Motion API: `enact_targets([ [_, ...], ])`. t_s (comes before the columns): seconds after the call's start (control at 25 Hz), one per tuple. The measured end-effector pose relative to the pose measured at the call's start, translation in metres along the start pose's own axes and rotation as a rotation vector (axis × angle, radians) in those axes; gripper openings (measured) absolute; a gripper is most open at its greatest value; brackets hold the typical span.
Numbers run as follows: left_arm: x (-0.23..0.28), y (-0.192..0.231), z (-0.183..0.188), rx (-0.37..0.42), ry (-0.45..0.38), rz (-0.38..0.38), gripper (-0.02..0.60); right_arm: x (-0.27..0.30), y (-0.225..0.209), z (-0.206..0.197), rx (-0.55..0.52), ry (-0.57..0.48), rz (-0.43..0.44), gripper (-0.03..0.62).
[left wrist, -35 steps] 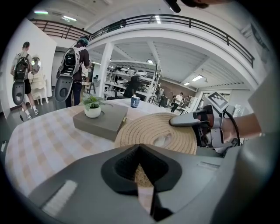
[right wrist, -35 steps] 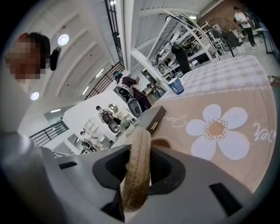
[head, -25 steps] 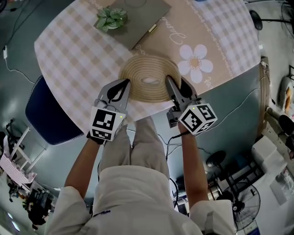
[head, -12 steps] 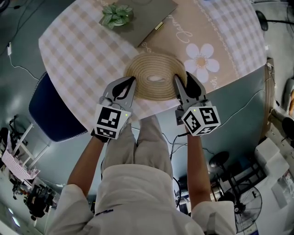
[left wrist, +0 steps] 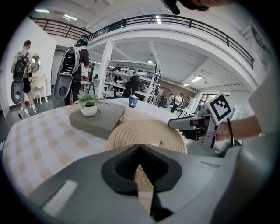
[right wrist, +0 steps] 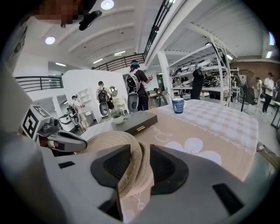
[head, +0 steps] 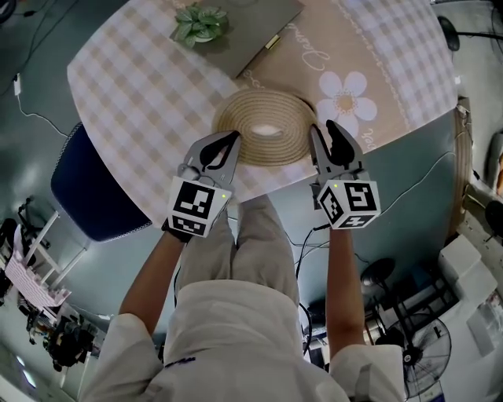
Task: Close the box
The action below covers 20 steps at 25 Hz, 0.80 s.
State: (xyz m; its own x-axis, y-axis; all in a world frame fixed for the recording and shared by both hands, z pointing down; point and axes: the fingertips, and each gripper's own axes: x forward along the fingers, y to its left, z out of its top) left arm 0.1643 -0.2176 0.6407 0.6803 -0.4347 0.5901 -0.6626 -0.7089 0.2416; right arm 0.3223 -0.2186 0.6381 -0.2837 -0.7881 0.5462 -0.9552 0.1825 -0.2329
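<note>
A person leans over a checked bench (head: 134, 78) with a gripper in each hand, both set on a woven round piece (head: 267, 126) at the near edge. The left gripper (head: 234, 137) meets the piece's near-left rim, and its jaws are drawn almost together, pinching that edge. The right gripper (head: 322, 129) lies along the right rim. Its jaws stand wide apart and have just been closing a little. The woven rim rises between them and does not look clamped.

The grey box (head: 251, 27) sits far and to the left, well apart from both grippers, just beyond the woven piece. Its lid lies flat and a gold clasp shows on the near side. A potted plant (head: 198, 23) stands on top. A blue cup (right wrist: 178, 105) stands farther back, beyond the flower print (head: 344, 102) on the cloth.

Judged from this, the box already looks shut, so little or nothing seems left of the closing. Whether the clasp is fastened is too small to tell. Neither gripper is at the box, and the work in hand concerns the woven piece instead.
</note>
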Motion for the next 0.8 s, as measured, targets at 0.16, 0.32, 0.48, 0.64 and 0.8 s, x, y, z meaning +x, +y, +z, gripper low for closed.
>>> enact_targets([
  [0.16, -0.004, 0.004, -0.001, 0.003, 0.003, 0.007, 0.002, 0.001, 0.000, 0.000, 0.001, 0.000, -0.007, 0.143],
  [0.32, -0.006, 0.009, -0.003, -0.002, 0.006, 0.016, 0.002, 0.002, -0.001, 0.000, 0.000, 0.003, -0.015, 0.147],
  [0.48, -0.009, 0.010, -0.006, -0.003, 0.009, 0.020, 0.002, 0.004, -0.005, -0.002, 0.008, 0.010, -0.029, 0.155],
  [0.64, -0.010, 0.012, -0.007, -0.005, 0.010, 0.024, 0.002, 0.007, -0.005, -0.003, 0.012, 0.013, -0.036, 0.153],
  [0.8, -0.011, 0.015, -0.010, 0.005, 0.010, 0.027, 0.002, 0.006, -0.004, -0.003, 0.018, 0.008, -0.038, 0.153],
])
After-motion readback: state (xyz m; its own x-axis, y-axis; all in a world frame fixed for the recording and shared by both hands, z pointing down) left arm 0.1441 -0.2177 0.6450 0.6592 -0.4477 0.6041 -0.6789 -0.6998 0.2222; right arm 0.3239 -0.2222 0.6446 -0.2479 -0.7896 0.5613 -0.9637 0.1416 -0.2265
